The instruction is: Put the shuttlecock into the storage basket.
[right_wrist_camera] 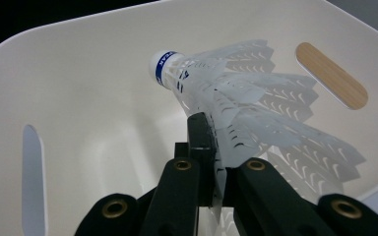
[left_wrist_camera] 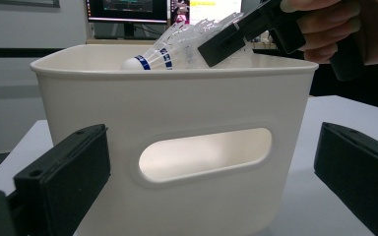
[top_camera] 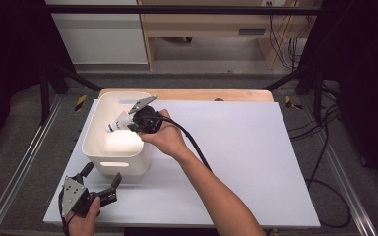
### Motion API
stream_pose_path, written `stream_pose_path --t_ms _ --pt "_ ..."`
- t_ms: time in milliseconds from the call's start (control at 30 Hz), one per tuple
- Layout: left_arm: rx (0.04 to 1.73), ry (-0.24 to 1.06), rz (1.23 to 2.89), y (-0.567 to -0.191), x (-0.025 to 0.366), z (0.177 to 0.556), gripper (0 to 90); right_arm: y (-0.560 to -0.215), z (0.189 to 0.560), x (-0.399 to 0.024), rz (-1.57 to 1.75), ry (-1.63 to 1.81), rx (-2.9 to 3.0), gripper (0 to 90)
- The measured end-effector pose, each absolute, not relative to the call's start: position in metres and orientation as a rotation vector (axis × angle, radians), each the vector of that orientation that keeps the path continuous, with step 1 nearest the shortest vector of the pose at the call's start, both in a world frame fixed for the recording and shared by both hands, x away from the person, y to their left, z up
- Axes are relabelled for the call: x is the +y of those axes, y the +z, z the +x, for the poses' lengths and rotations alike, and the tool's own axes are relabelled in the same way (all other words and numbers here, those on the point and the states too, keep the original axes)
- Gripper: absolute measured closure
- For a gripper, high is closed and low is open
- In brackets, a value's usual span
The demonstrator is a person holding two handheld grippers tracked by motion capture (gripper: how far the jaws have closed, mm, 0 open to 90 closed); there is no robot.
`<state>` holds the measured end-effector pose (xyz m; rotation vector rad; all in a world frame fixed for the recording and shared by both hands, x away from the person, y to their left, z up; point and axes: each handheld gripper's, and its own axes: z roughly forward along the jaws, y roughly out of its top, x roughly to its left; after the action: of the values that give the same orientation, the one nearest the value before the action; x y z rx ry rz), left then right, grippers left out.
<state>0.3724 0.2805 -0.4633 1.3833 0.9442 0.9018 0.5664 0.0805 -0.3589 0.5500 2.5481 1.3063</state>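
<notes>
White shuttlecock (right_wrist_camera: pixel 216 88) clamped in right tongs (right_wrist_camera: pixel 211 147) over bin (top_camera: pixel 94 156); high view shows left tongs (top_camera: pixel 101 179) agape.

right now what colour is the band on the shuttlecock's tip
Blue, on the white shuttlecock; clearest in the right gripper view.

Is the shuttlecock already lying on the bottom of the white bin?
No, the right gripper holds the shuttlecock by its skirt, cork end up, above the floor of the white bin.
</notes>
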Motion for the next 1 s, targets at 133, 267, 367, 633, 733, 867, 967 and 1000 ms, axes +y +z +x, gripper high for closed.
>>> stream_pose_path --t_ms 133,267,367,633,733,867,967,1000 --pt "0.944 0.900 1.382 -0.4634 0.2804 0.3724 0.6 -0.3592 0.5666 0.0803 0.546 1.300 2.551 89.6" --pt "0.944 0.900 1.384 -0.4634 0.2802 0.3724 0.6 -0.3602 0.5666 0.0802 0.543 1.300 2.552 89.6" --pt "0.945 0.900 1.383 -0.4634 0.2803 0.3724 0.6 -0.3610 0.5664 0.0803 0.543 1.302 2.555 89.6" --pt "0.944 0.900 1.384 -0.4634 0.2803 0.3725 0.6 -0.3616 0.5666 0.0803 0.545 1.306 2.555 89.6" --pt "0.944 0.900 1.383 -0.4634 0.2803 0.3724 0.5 -0.3615 0.5665 0.0803 0.544 1.305 2.555 89.6" --pt "0.945 0.899 1.385 -0.4634 0.2799 0.3723 0.5 -0.3610 0.5665 0.0801 0.544 1.307 2.553 89.6" --pt "0.945 0.900 1.384 -0.4634 0.2799 0.3723 0.6 -0.3608 0.5666 0.0799 0.539 1.307 2.554 89.6" --pt "0.946 0.900 1.385 -0.4634 0.2800 0.3723 0.6 -0.3607 0.5666 0.0798 0.540 1.305 2.554 89.6"
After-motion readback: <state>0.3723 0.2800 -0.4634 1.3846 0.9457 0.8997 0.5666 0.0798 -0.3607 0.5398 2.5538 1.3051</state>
